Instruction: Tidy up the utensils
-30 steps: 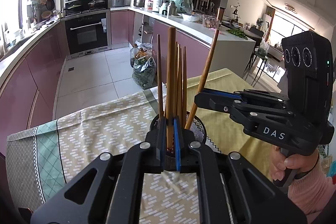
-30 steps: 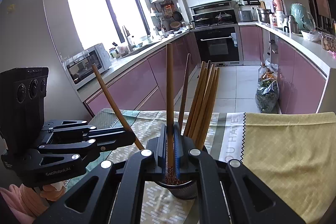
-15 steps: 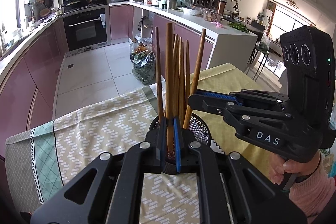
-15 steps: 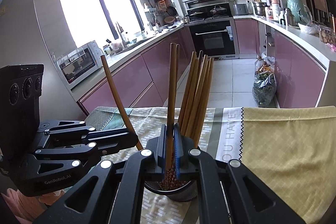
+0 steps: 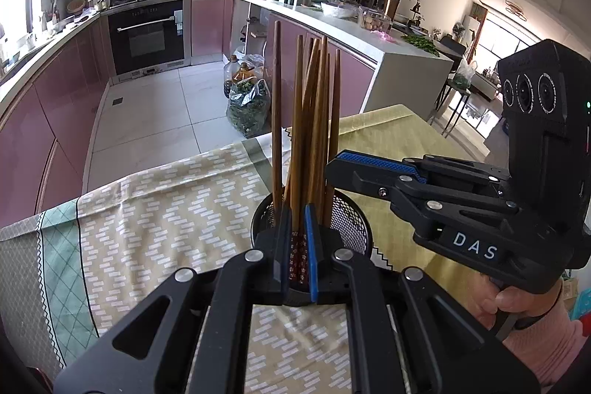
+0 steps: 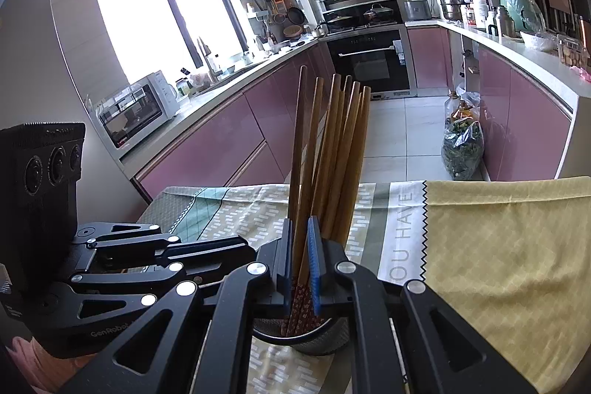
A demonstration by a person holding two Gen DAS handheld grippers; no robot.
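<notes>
Chopstick clamped between left gripper pads, tip in mesh holder; right gripper likewise clamping another chopstick.

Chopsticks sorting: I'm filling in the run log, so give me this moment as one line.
left gripper: shut on chopstick | right gripper: shut on chopstick | mesh holder: chopsticks upright inside

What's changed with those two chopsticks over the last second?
The chopstick in the right gripper swung from a slant to upright among the bundle in the mesh holder. The left gripper lowered its chopstick deeper into the holder. Both grippers stay clamped on their chopsticks; the holder and tablecloth haven't shifted.
</notes>
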